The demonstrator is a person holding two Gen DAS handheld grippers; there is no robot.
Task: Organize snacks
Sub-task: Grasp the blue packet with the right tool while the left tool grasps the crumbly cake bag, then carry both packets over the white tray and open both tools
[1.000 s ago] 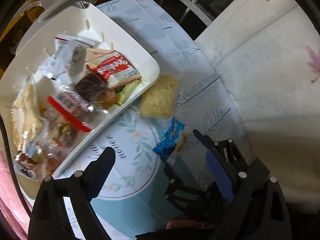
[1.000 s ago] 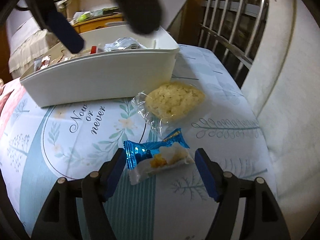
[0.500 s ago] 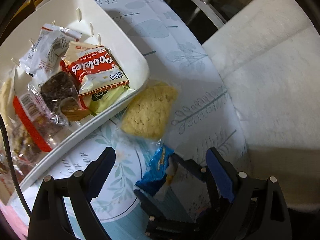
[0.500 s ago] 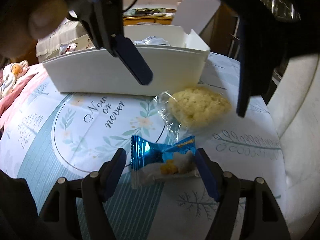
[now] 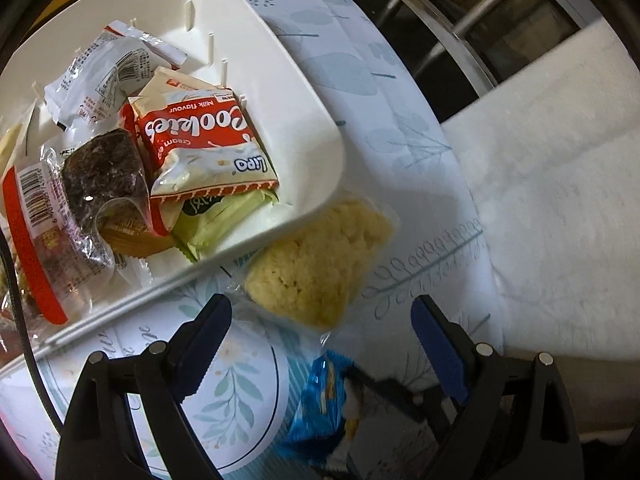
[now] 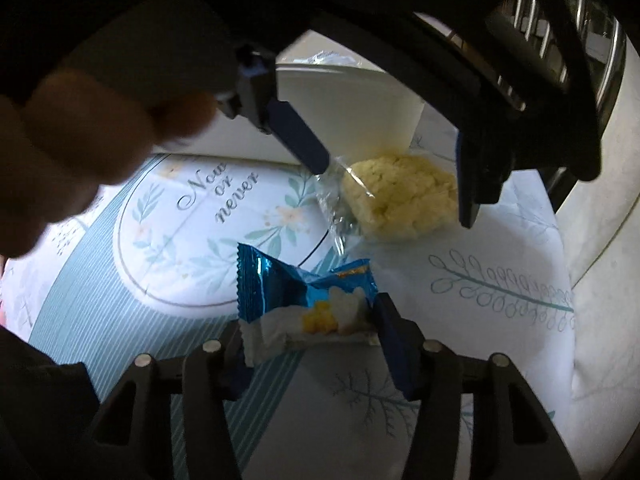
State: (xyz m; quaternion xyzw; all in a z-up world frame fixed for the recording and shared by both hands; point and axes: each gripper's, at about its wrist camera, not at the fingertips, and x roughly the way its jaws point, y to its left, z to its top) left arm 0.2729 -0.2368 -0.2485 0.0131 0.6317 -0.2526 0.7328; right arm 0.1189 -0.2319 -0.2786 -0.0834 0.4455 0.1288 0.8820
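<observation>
A blue-and-white snack packet [image 6: 306,304] was seen lying on the printed cloth [image 6: 192,236], its blue foil end crimped and its white half printed with a yellow and white picture. It was held between the fingers of the right gripper [image 6: 310,340], whose jaws were closing; the pads were seen against both ends of the wrapper.

Just beyond it, a pale yellow crumbly cake in a clear wrapper [image 5: 316,264] was seen lying on the cloth, touching the outer wall of the white bin [image 5: 296,92]. The left gripper [image 5: 320,328] was held wide open above this cake, one blue pad at each side and neither pressed on it.

Inside the bin, other snacks were piled: a red-and-cream cookie packet [image 5: 204,148], a dark brown cake in clear film [image 5: 104,172], a green packet [image 5: 220,216] under the cookies, and a white packet with a barcode [image 5: 100,80]. A blurred hand [image 6: 76,152] was seen at the left of the right wrist view.
</observation>
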